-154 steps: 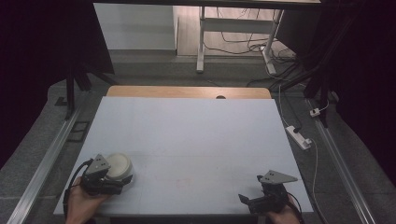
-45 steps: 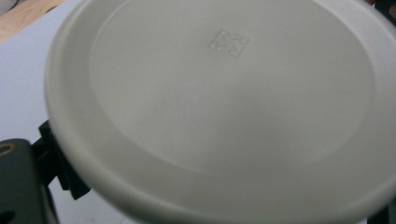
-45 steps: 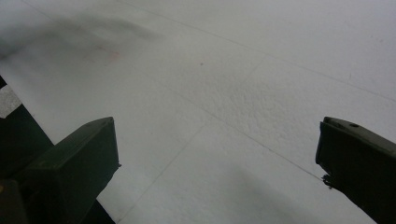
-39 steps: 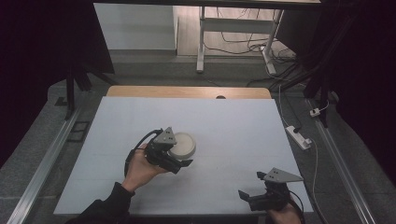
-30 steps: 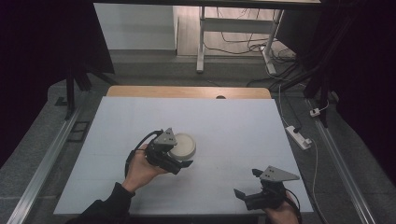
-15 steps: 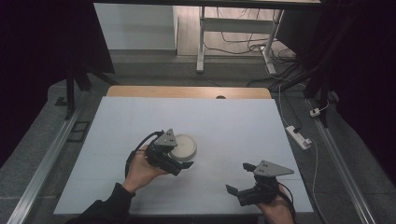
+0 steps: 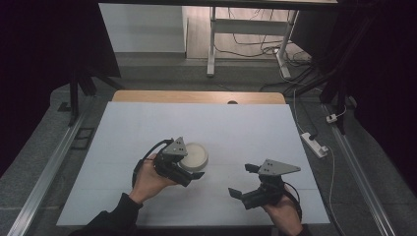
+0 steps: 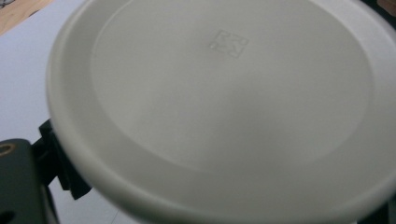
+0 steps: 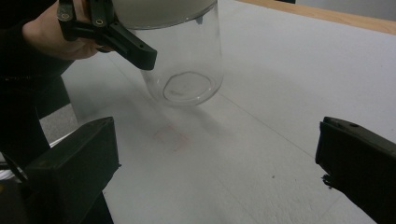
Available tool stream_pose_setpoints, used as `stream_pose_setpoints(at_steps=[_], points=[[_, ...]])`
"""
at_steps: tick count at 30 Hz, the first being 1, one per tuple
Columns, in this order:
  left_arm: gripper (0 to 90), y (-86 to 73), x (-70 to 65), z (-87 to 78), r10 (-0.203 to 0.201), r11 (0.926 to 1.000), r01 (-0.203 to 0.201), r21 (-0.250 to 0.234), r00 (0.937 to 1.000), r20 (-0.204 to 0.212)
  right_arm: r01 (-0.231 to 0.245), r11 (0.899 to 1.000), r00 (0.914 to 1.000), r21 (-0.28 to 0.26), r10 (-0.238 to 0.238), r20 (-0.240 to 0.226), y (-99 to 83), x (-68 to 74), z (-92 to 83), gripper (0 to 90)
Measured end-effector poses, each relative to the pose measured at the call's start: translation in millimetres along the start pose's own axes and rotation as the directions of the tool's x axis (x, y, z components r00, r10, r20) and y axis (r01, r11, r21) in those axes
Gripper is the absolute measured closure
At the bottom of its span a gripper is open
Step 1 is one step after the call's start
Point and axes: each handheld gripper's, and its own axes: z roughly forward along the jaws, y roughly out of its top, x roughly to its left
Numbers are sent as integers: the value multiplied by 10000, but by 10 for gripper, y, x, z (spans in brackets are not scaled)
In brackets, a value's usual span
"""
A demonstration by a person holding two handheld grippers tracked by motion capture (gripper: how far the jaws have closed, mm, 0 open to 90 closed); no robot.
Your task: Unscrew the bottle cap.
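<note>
A clear glass jar (image 9: 187, 60) with a white lid (image 7: 193, 155) stands upright in the middle of the white table (image 7: 246, 128). Its base is at the table's surface. My left gripper (image 7: 193, 169) is shut on the jar just under the lid, and the left gripper view looks down on the lid (image 8: 224, 107) from close up. In the right gripper view, one black finger (image 9: 126, 44) of the left gripper crosses the jar's front. My right gripper (image 7: 243, 181) is open near the front right, its jaws pointing left at the jar with bare table between them (image 9: 215, 172).
A wooden strip (image 7: 196, 97) runs along the table's far edge. A white power strip (image 7: 314, 144) with its cable lies on the floor at the right. Metal rails (image 7: 46, 172) flank the table, and a desk frame (image 7: 211, 44) stands beyond.
The left gripper carried the jar from the near left corner to the middle, then held still. Over the last second the right gripper moved forward and left toward the jar.
</note>
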Motion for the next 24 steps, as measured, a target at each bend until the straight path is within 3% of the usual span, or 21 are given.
stream_pose_setpoints(at_steps=[6,24], points=[[68,0,-13,13,115,9999,-115,66,9999,65,342,9992,9992,221,-347,192,87,35,93,0],[69,16,-58,27,367,9993,-370,70,9987,362,894,9960,9954,34,-892,-359,437,109,353,0]])
